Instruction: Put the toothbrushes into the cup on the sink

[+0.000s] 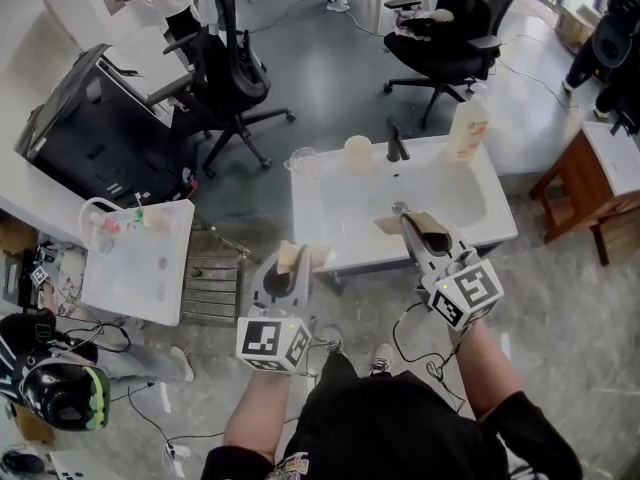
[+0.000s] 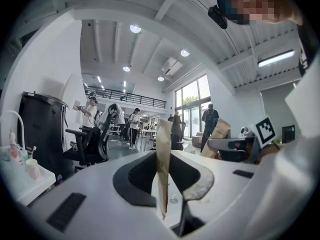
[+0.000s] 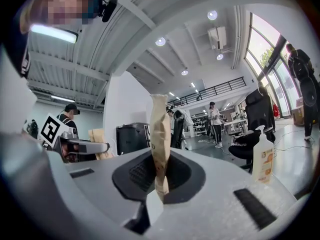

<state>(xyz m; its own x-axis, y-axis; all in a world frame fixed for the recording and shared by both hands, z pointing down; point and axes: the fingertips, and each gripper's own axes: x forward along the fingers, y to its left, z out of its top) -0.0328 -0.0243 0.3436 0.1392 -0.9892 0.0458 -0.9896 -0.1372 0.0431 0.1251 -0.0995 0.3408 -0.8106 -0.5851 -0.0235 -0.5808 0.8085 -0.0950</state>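
The white sink (image 1: 470, 223) stands in front of me with a black faucet (image 1: 397, 143) at its back. On the back rim are a clear glass (image 1: 303, 160) and a cream cup (image 1: 358, 151). My left gripper (image 1: 298, 258) hovers at the sink's front left edge. Its tan-padded jaws stand slightly apart with nothing between them. My right gripper (image 1: 410, 224) is over the basin near the drain, shut and empty. No toothbrush shows on the sink. A small white table (image 1: 165, 288) at the left carries a pink cup (image 1: 108, 226) and small coloured items, too small to identify.
A soap bottle (image 1: 468, 128) stands on the sink's back right corner. Black office chairs (image 1: 225, 78) (image 1: 455, 28) stand behind the sink. A wire rack (image 1: 212, 290) lies between the sink and the small table, and a wooden cabinet (image 1: 590, 183) is at the right.
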